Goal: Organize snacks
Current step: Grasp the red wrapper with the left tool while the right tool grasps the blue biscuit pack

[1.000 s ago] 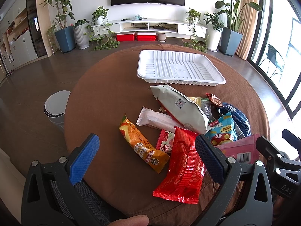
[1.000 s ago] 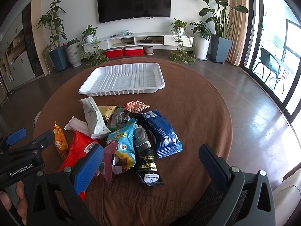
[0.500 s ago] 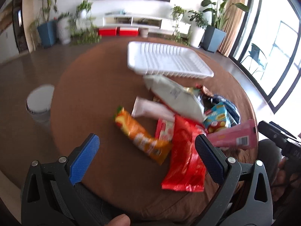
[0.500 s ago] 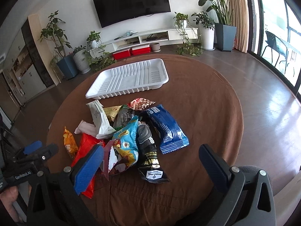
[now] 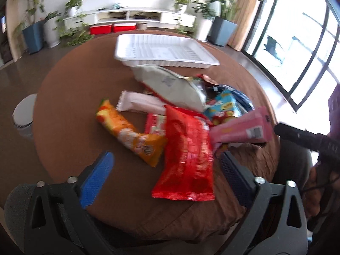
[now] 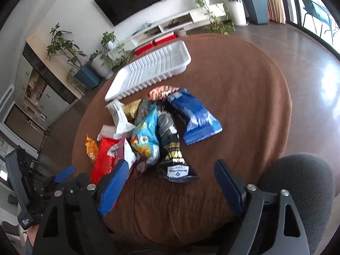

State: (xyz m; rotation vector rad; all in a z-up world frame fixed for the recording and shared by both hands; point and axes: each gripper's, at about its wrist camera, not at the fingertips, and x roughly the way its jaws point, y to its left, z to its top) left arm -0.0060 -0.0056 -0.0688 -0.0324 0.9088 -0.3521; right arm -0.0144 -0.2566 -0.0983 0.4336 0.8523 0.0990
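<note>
While both sets of jaws are closing with nothing yet between them, the snacks lie in a loose heap on the brown tablecloth [image 6: 244, 106], just in front of the empty white tray [image 5: 163, 51] where they presumably belong. The left gripper [image 5: 167, 178] hangs over the near edge of the red packet [image 5: 188, 155], with the orange packet [image 5: 131, 136] just beside it. The right gripper [image 6: 172, 184] points toward the black packet [image 6: 172, 148], with the blue packet [image 6: 195, 116] beyond.

These look like light, air-filled foil and plastic bags — soft, crinkly, probably slippery, with contents that could crush under a hard squeeze. I would pinch each across its flat sealed end or narrow width, gently. The red packet overlaps its neighbours, so lifting it may drag others — the outer, free-lying packets seem easiest to take first.
</note>
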